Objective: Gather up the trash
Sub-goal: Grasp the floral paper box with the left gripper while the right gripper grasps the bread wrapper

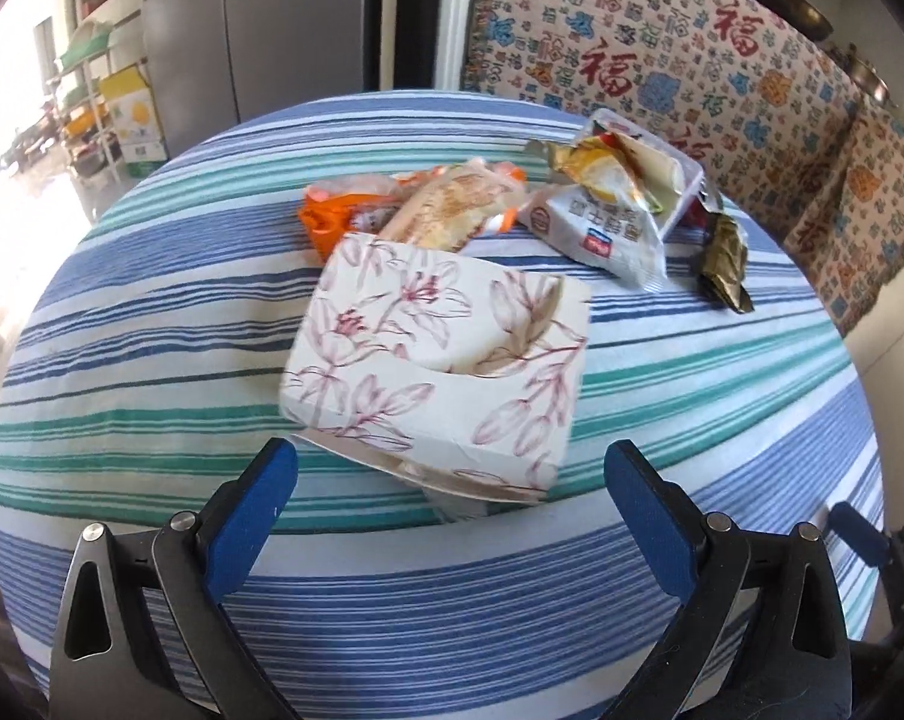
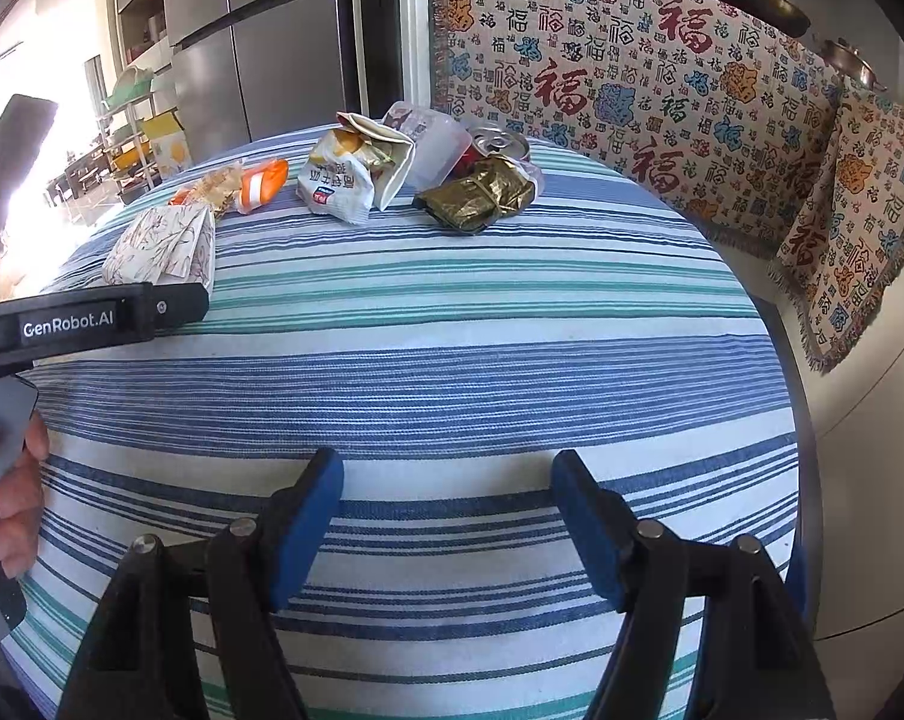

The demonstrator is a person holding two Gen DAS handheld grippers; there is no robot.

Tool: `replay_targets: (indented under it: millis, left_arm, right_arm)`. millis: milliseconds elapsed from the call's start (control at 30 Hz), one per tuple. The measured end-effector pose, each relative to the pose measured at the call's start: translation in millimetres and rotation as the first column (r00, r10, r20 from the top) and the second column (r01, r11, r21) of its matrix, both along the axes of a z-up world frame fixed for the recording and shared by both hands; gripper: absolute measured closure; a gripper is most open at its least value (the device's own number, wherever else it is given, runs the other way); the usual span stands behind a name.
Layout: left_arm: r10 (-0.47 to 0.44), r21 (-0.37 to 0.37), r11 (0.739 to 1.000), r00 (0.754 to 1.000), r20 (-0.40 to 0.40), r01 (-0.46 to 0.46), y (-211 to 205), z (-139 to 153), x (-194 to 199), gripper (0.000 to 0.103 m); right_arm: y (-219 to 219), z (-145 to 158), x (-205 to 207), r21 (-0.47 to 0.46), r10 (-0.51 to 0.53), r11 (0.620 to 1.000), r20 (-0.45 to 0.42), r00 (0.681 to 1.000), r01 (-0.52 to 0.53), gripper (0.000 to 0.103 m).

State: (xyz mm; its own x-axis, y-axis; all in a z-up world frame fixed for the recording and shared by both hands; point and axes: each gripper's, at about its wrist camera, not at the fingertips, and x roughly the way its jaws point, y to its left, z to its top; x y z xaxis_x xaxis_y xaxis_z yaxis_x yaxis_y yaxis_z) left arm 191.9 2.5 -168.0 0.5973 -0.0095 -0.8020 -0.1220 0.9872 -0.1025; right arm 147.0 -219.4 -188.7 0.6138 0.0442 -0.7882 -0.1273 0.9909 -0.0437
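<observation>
A floral tissue box lies on the striped tablecloth, just ahead of my open, empty left gripper; it also shows in the right wrist view. Behind it lie an orange wrapper, a bread packet, a white snack bag, a clear plastic tub and a dark gold wrapper. In the right wrist view these show as the orange wrapper, white bag, gold wrapper and a can. My right gripper is open and empty over the bare cloth near the table's front.
A patterned throw covers the seat behind and right of the table. A grey fridge stands at the back left, with shelves and boxes beside it. The left gripper's body and a hand show at left.
</observation>
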Motion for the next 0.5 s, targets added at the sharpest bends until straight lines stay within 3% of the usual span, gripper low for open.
replay_targets:
  millis: [100, 300, 367, 500]
  left_arm:
    - [0.029, -0.007, 1.000, 1.000, -0.004, -0.029, 28, -3, -12, 0.001]
    - [0.057, 0.091, 0.994, 0.998, -0.033, -0.053, 86, -4, -33, 0.001]
    - [0.035, 0.056, 0.998, 0.999, -0.031, -0.034, 97, -1, -35, 0.001]
    - [-0.079, -0.099, 0.992, 0.997, 0.012, 0.080, 87, 14, -36, 0.001]
  right_arm:
    - [1, 0, 0, -0.001, 0.001, 1.000, 0.001, 1.000, -0.001, 0.029]
    - [1, -1, 0, -0.002, 0.001, 1.000, 0.002, 1.000, -0.001, 0.029]
    - [1, -1, 0, -0.002, 0.000, 1.000, 0.002, 1.000, 0.000, 0.029]
    - [1, -1, 0, 0.000, 0.000, 1.000, 0.003, 1.000, 0.000, 0.029]
